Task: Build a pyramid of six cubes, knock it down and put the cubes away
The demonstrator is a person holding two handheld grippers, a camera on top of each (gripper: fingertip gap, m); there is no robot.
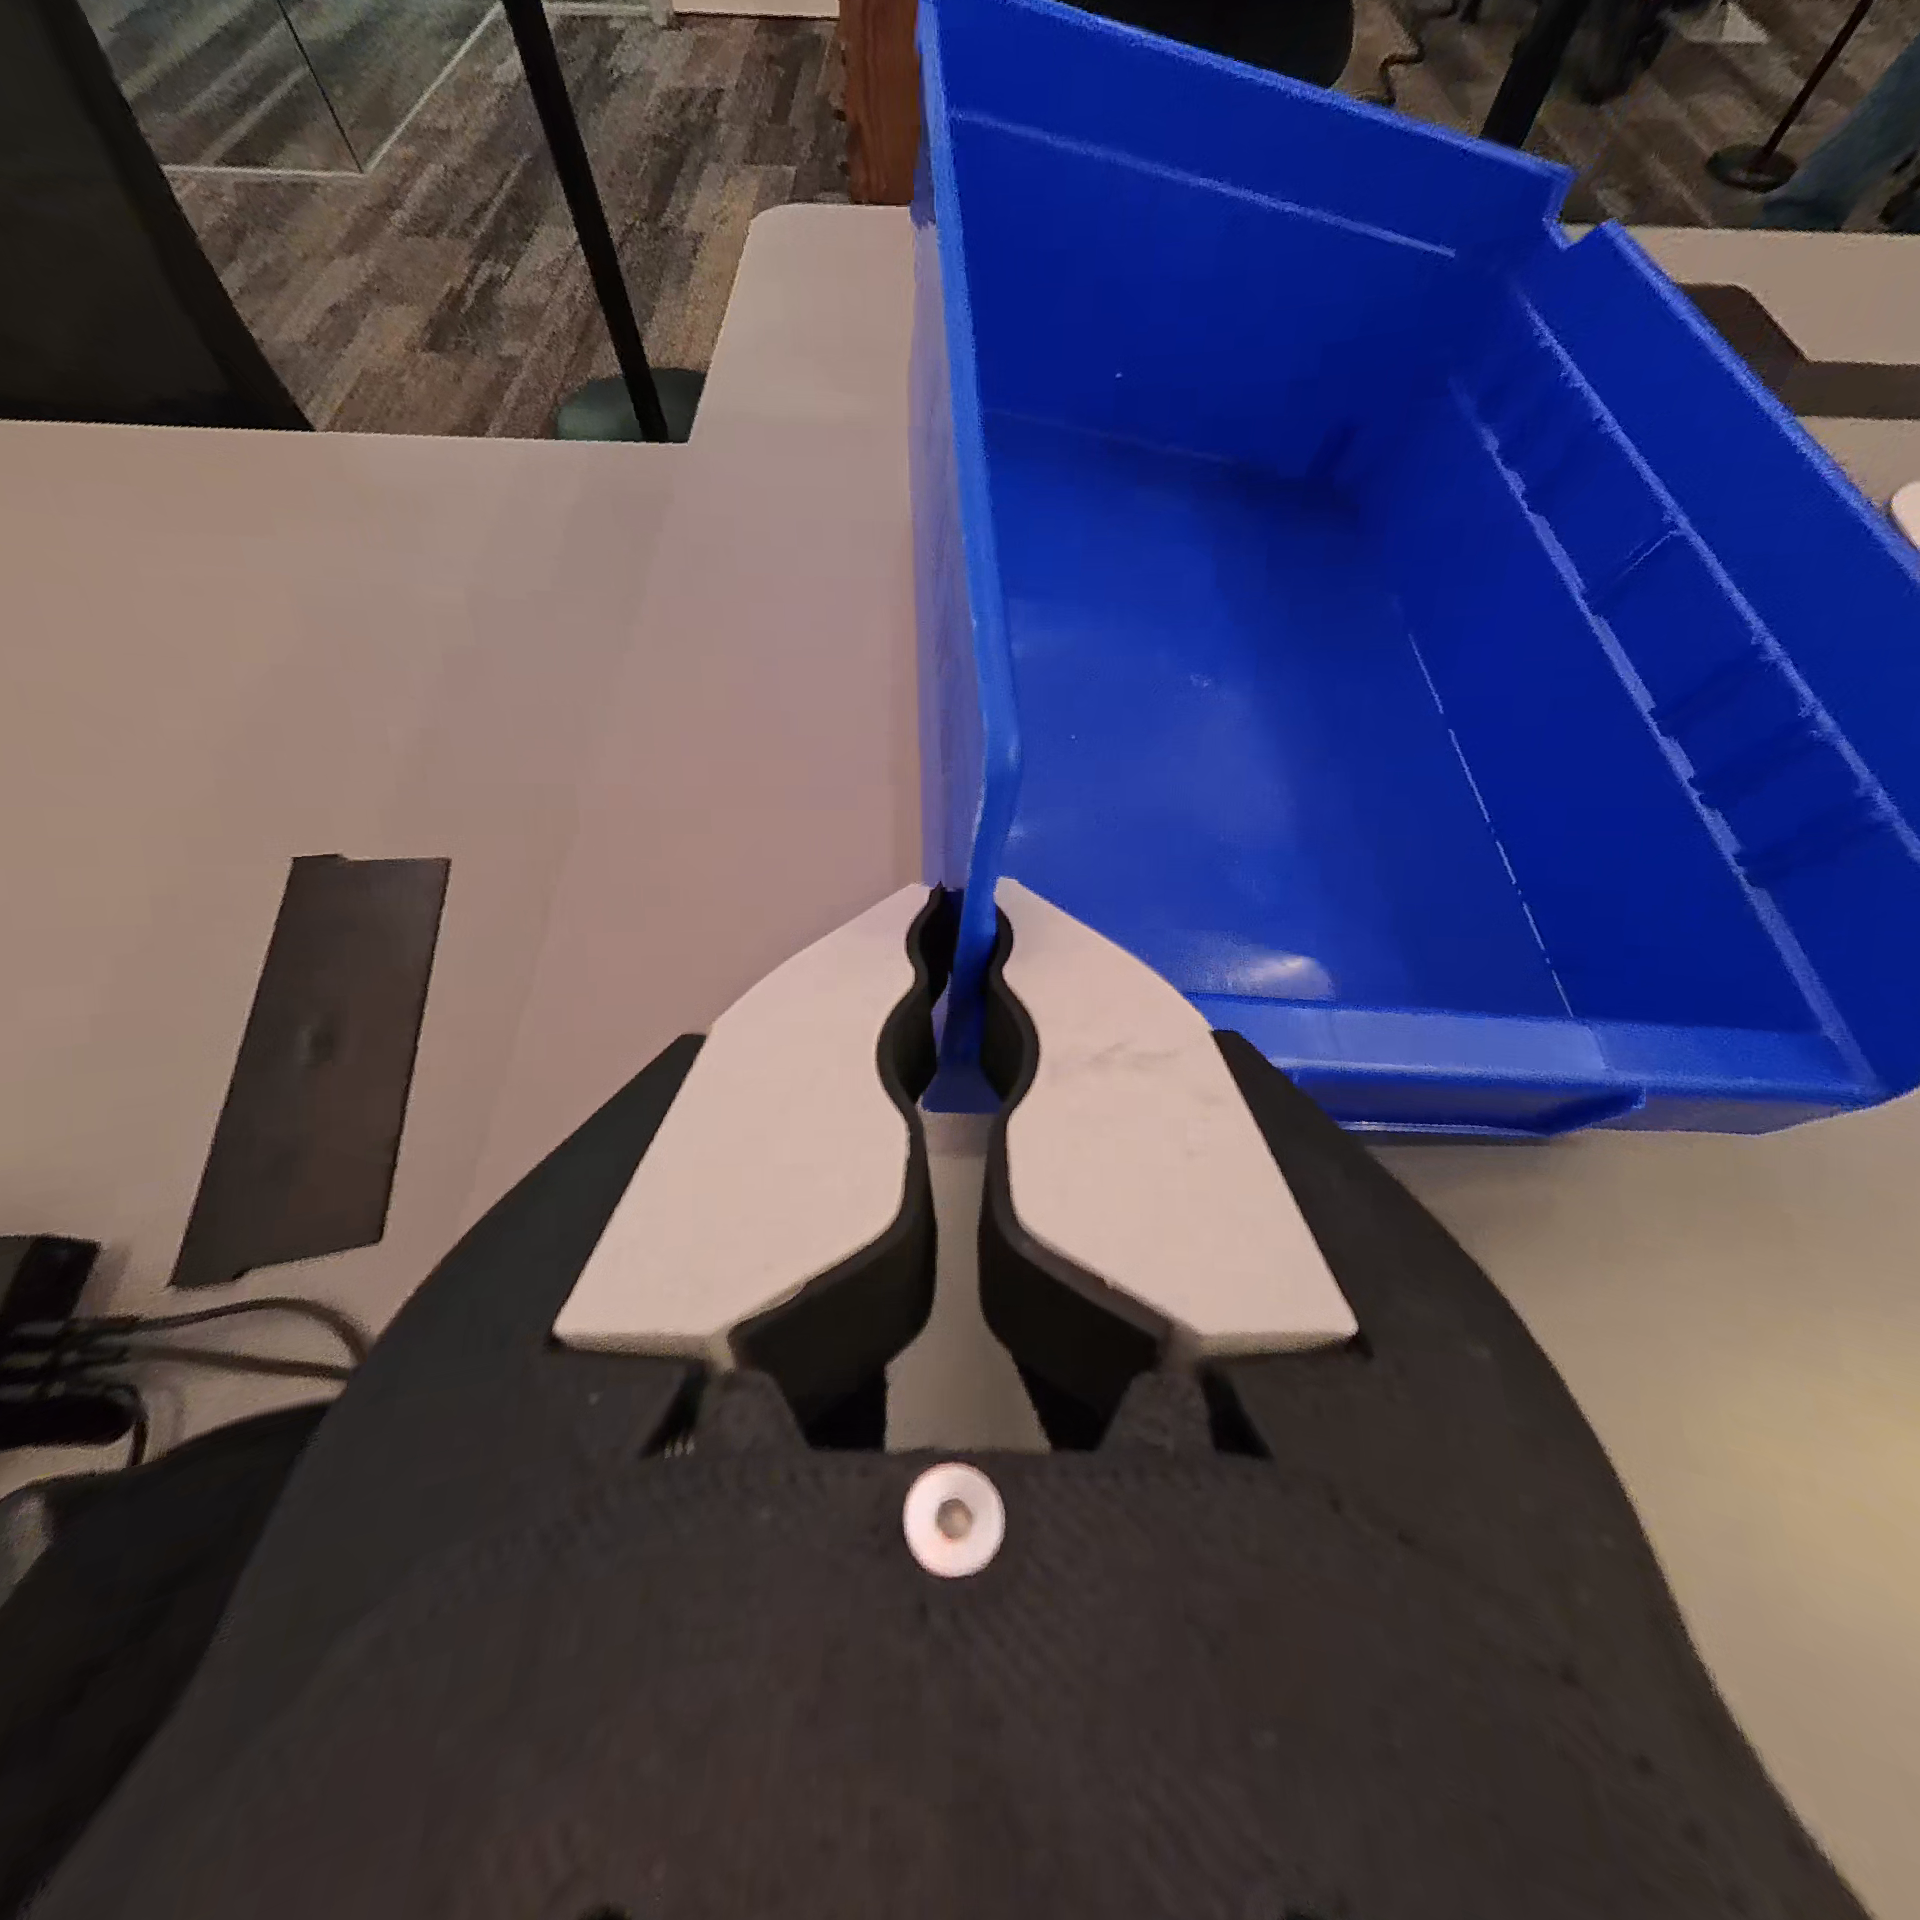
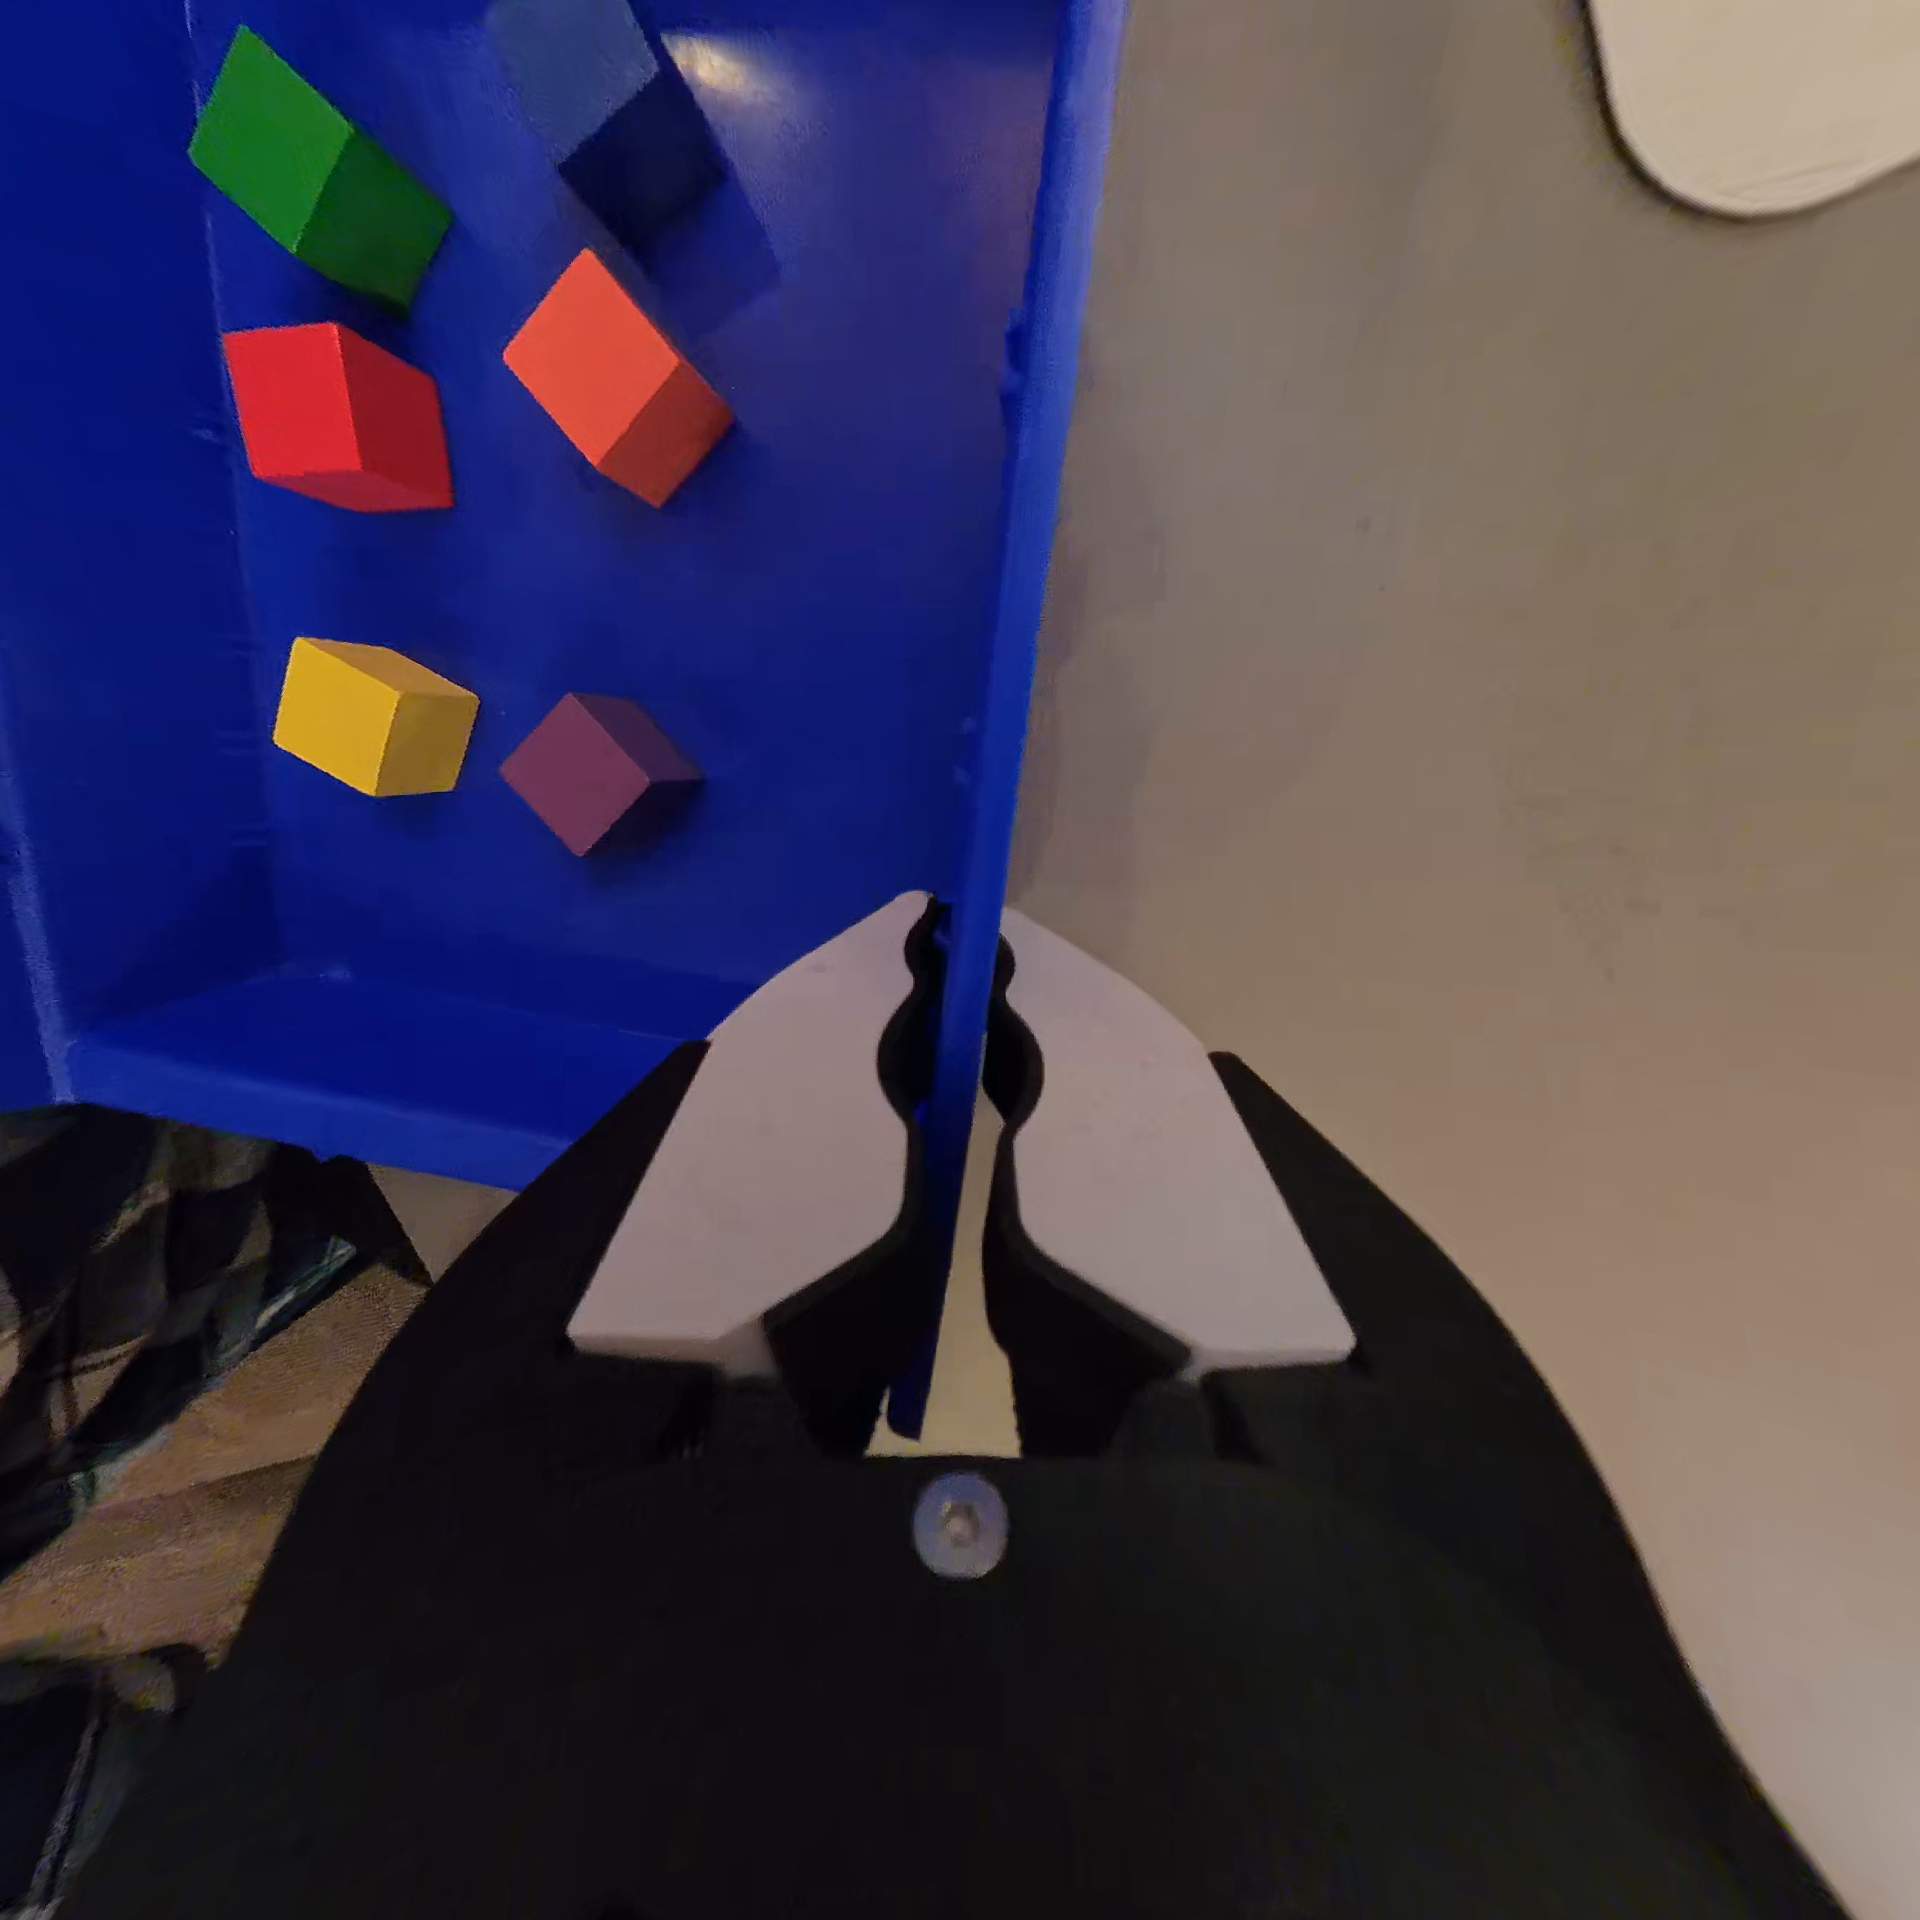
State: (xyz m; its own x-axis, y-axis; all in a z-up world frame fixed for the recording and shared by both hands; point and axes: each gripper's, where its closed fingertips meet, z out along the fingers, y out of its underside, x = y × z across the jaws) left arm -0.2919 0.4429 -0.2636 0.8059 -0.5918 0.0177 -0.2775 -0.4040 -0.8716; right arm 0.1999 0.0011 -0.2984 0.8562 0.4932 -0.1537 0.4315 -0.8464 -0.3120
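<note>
Left wrist view is showing the pale worktop [image 1: 416, 644] spreading under everything, with a blue bin [image 1: 1247, 675] sitting on it and filling the right half of the picture. From this side no cubes are showing on the visible part of the bin floor. The left tool [image 1: 961, 935] is clamping the thin side wall of the bin near its near corner, one finger lying inside the bin and the other outside, both pads pressing on the plastic. A dark strip of tape [image 1: 312, 1070] is lying flat on the worktop to the left, and dark cables [image 1: 208, 1340] are trailing near the lower left edge.

In the right wrist view the bin [image 2: 831, 623] is filling the left half, and the right tool [image 2: 961, 940] is gripping the opposite side wall in the same way, its fingers closing on the blue edge from both sides. Six cubes are lying loose and apart on the bin floor: a green cube [image 2: 312, 166] and a blue cube [image 2: 613, 114] farthest off, a red cube [image 2: 332, 416] and an orange cube [image 2: 613, 374] in the middle, and a yellow cube [image 2: 369, 717] and a purple cube [image 2: 592, 769] nearest the tool. A white rounded object [image 2: 1766, 104] is showing at the upper right corner.
</note>
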